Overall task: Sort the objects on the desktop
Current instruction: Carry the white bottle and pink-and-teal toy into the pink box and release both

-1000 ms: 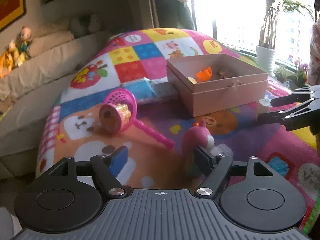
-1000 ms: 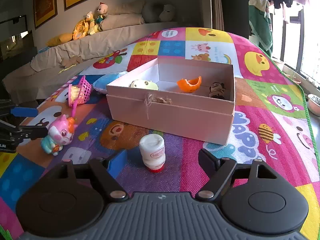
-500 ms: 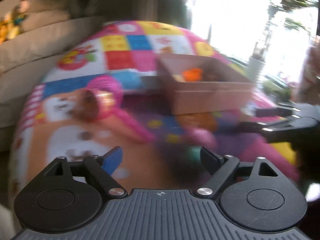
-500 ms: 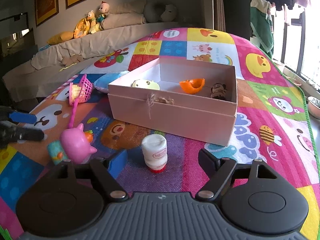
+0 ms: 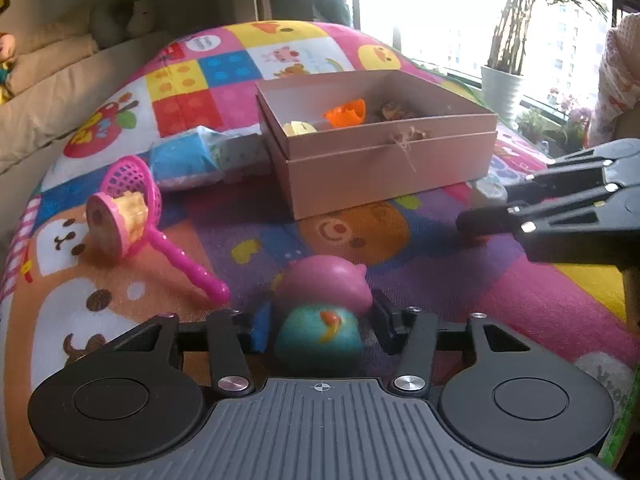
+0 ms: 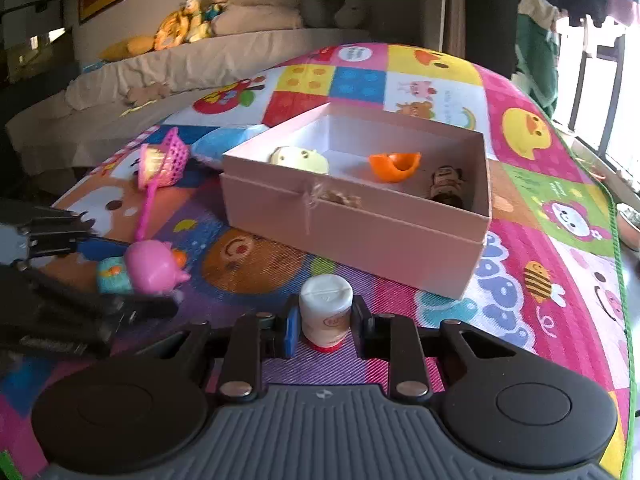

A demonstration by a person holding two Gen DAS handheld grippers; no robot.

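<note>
Pink-headed toy figure (image 5: pixel 322 312) lies on its side on the play mat (image 5: pixel 420 276), long axis running straight along the left gripper (image 5: pixel 320 322), teal body nearest the camera. Jaws sit either side of the body, seemingly just touching; firm clamp can't be told. White bottle (image 6: pixel 326 310) stands upright between the right gripper (image 6: pixel 326 326) jaws, closed in on it. Pink box (image 6: pixel 360 224) lies ahead of both, nearer the right.

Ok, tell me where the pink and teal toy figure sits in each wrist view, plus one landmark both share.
Left wrist: the toy figure sits bottom centre, between the left gripper's fingers.
Right wrist: the toy figure lies at left, beside the left gripper reaching in.
Shared landmark: the pink box behind it.
</note>
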